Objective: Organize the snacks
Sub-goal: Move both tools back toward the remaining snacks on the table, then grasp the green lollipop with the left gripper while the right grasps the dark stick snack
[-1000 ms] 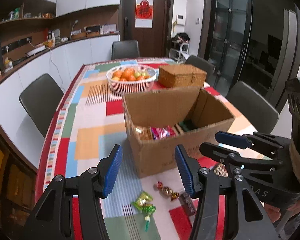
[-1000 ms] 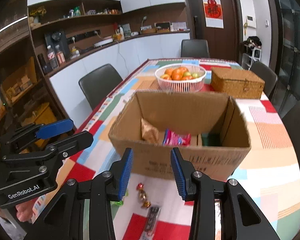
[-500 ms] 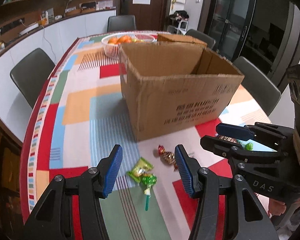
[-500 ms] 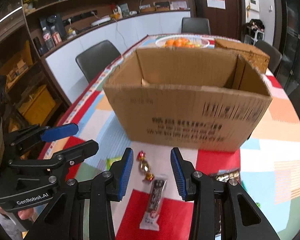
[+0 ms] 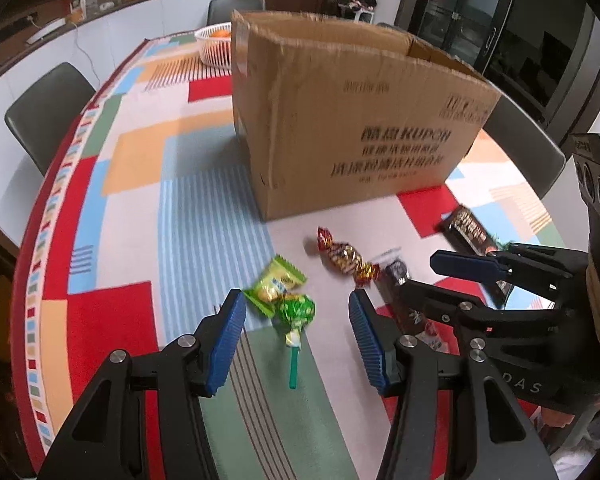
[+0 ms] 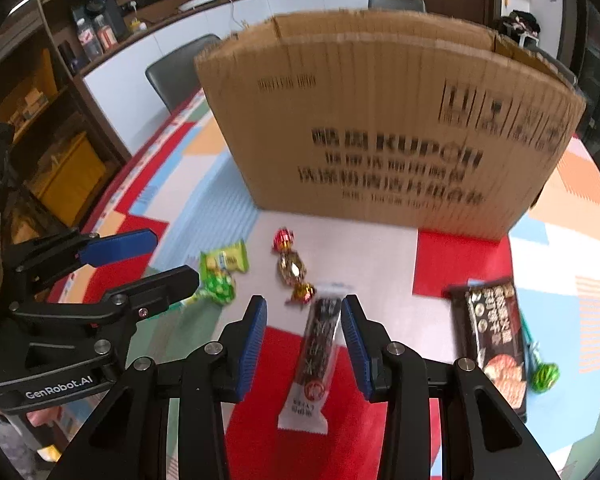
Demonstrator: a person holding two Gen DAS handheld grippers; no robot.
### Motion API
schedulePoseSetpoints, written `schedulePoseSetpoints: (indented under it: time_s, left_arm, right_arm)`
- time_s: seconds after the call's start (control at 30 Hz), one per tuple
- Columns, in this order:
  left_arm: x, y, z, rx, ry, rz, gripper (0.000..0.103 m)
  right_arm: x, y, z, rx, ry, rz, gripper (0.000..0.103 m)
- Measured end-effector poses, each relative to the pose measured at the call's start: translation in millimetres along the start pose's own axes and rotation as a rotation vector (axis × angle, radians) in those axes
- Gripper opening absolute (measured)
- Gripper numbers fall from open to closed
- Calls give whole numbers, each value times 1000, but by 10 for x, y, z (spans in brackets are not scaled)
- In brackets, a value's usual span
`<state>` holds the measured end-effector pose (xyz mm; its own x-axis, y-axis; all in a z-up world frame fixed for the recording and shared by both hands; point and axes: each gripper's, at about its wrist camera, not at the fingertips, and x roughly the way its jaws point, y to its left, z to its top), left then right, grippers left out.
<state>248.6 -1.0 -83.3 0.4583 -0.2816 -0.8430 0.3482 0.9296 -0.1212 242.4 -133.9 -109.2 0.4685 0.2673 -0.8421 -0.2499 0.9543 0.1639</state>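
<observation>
Both tongs tip down at the table. Left tongs (image 5: 296,322) open over lolly (image 5: 297,312). Right tongs (image 6: 302,320) open w/ bar (image 6: 320,334) between, not pinched. Box (image 6: 384,120) print blurry.

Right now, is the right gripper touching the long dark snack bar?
Apart. The right wrist view shows the right gripper open astride the snack bar, with tablecloth visible between each blue pad and the wrapper.

I read "KUPON" in dark print on the near side of the brown cardboard box (image 6: 384,128), among Chinese characters too blurred for me to make out. The black left gripper (image 6: 140,256) body carries "GenRobot.AI" in white. On the black right gripper (image 5: 440,276) I see only "DAS".
</observation>
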Motion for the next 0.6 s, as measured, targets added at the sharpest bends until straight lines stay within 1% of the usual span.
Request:
schedulePoseSetpoints:
  time_s: [0.17, 0.27, 0.33, 0.4, 0.6]
  left_arm:
    - [143, 1, -75, 1, 37, -21, 48]
    - [209, 12, -92, -2, 51, -45, 42]
    - [244, 19, -94, -2, 57, -48, 40]
    - [272, 25, -80, -5, 62, -53, 35]
    - [373, 40, -53, -4, 83, -50, 35]
  right_arm:
    - [118, -16, -88, 15, 50, 0, 40]
    - [173, -29, -135, 26, 72, 1, 40]
    - [200, -30, -157, 28, 81, 1, 40]
    - [228, -27, -172, 29, 89, 0, 40]
    - [297, -45, -167, 40, 103, 0, 40]
